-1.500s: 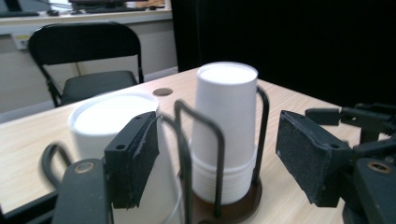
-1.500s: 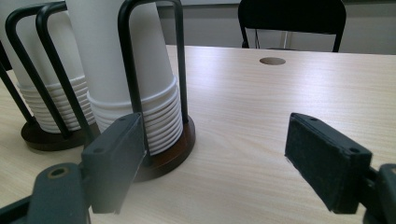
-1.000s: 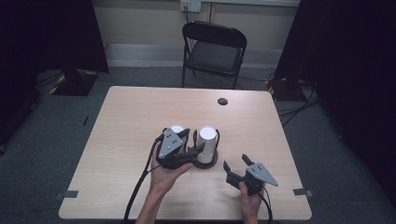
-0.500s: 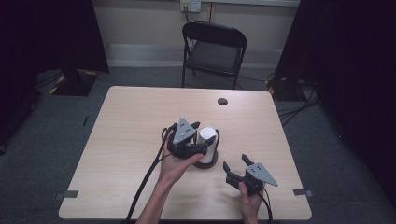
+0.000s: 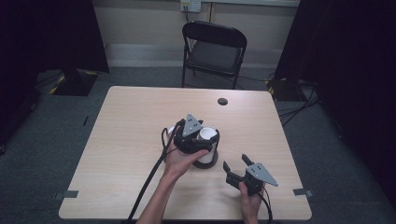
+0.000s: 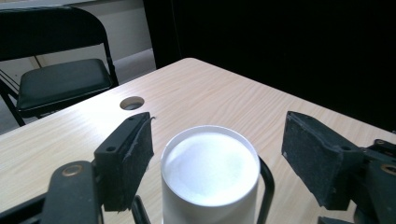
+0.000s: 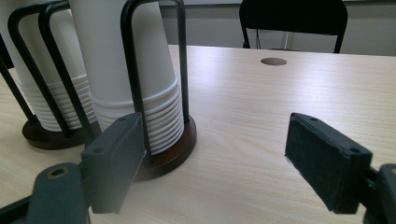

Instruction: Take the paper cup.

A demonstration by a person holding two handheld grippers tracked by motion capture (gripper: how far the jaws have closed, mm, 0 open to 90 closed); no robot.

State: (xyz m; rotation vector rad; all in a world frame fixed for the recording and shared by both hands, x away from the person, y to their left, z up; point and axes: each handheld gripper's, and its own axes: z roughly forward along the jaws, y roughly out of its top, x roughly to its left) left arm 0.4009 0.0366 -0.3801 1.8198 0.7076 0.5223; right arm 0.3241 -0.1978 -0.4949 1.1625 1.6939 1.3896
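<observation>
A stack of smooth white paper cups (image 6: pixel 209 175) stands upside down in a black wire holder (image 7: pixel 154 79) on a round dark wooden base. The left gripper (image 6: pixel 217 163) straddles its top, foam-padded jaws just opening, apparently not touching. The right gripper (image 7: pixel 215 163) rests agape on the pale woodgrain table (image 5: pixel 130 116); a black folding chair (image 5: pixel 214 51) stands behind.

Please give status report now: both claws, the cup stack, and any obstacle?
Left claw open, jaws just widening around cup stack, not touching. Right claw open, holding nothing. Black wire holder encloses stack.
</observation>
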